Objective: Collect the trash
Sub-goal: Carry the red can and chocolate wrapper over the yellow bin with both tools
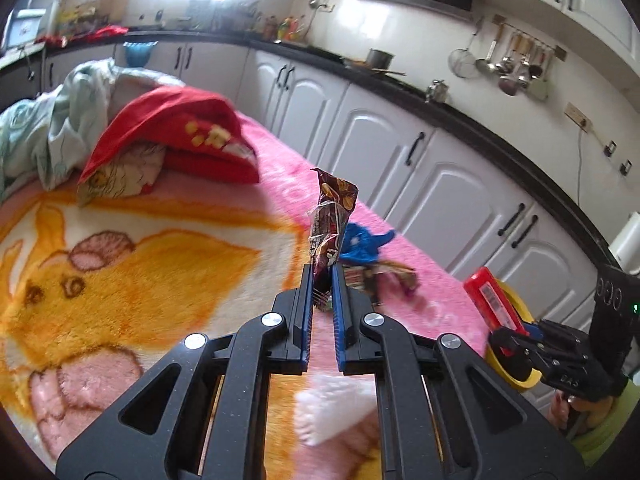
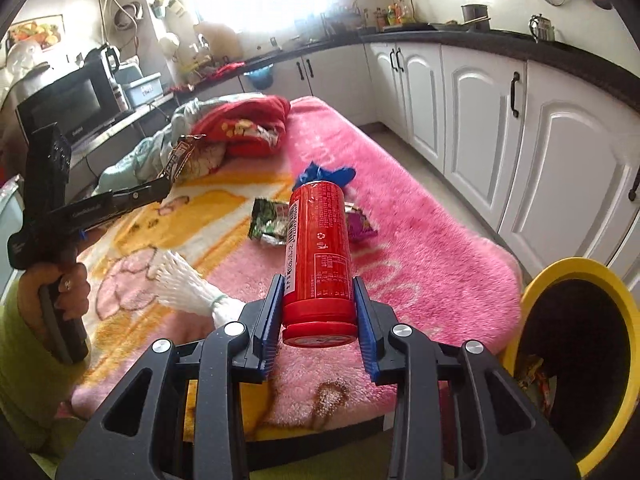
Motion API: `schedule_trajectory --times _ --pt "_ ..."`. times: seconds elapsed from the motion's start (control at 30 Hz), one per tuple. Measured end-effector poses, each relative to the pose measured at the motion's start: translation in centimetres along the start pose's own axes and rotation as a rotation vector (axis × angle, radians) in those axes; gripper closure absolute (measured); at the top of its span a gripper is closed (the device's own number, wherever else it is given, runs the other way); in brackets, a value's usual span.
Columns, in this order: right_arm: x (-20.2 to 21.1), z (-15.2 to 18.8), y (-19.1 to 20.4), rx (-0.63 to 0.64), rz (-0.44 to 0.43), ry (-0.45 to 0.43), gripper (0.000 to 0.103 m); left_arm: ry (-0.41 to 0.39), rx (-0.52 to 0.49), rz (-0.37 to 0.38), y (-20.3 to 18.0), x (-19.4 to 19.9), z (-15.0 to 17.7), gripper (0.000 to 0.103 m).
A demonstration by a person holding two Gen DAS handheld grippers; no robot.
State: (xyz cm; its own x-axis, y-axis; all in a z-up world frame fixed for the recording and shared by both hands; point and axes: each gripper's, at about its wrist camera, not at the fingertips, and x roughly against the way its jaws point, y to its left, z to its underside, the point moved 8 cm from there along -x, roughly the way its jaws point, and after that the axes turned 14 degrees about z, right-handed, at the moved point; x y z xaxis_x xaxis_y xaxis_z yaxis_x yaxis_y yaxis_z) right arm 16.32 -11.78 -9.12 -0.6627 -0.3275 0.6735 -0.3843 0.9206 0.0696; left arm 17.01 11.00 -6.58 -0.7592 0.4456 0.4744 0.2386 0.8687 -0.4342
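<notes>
Right gripper (image 2: 320, 312) clamps the red can (image 2: 318, 256) beside the yellow bin (image 2: 624, 320).

The red can (image 2: 319, 258) carries most of the print. In the right wrist view, a white recycling symbol sits on its side, with blocks of small white text around it too fine to read. A white strip along its left edge holds a barcode with a row of digits beside it, which cannot be made out. In the left wrist view, the same barcode strip shows as black bars only.

The snack wrapper (image 1: 331, 216) bears printed lettering, crumpled and illegible.

The side of the left gripper (image 2: 166, 184), seen from the right wrist, has a pale line of lettering, blurred beyond reading.
</notes>
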Motion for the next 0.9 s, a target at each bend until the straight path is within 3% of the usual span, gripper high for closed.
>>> schedule_trajectory --times 0.4,0.9 --pt "3.5 -0.8 -3.0 -0.030 0.050 -0.082 0.071 -0.008 -0.050 0.055 -4.8 -0.1 0.1 0.098" --pt "6.4 -0.4 -9.0 -0.136 0.124 -0.131 0.071 0.051 -0.122 0.135 -10.6 -2.4 1.8 0.098"
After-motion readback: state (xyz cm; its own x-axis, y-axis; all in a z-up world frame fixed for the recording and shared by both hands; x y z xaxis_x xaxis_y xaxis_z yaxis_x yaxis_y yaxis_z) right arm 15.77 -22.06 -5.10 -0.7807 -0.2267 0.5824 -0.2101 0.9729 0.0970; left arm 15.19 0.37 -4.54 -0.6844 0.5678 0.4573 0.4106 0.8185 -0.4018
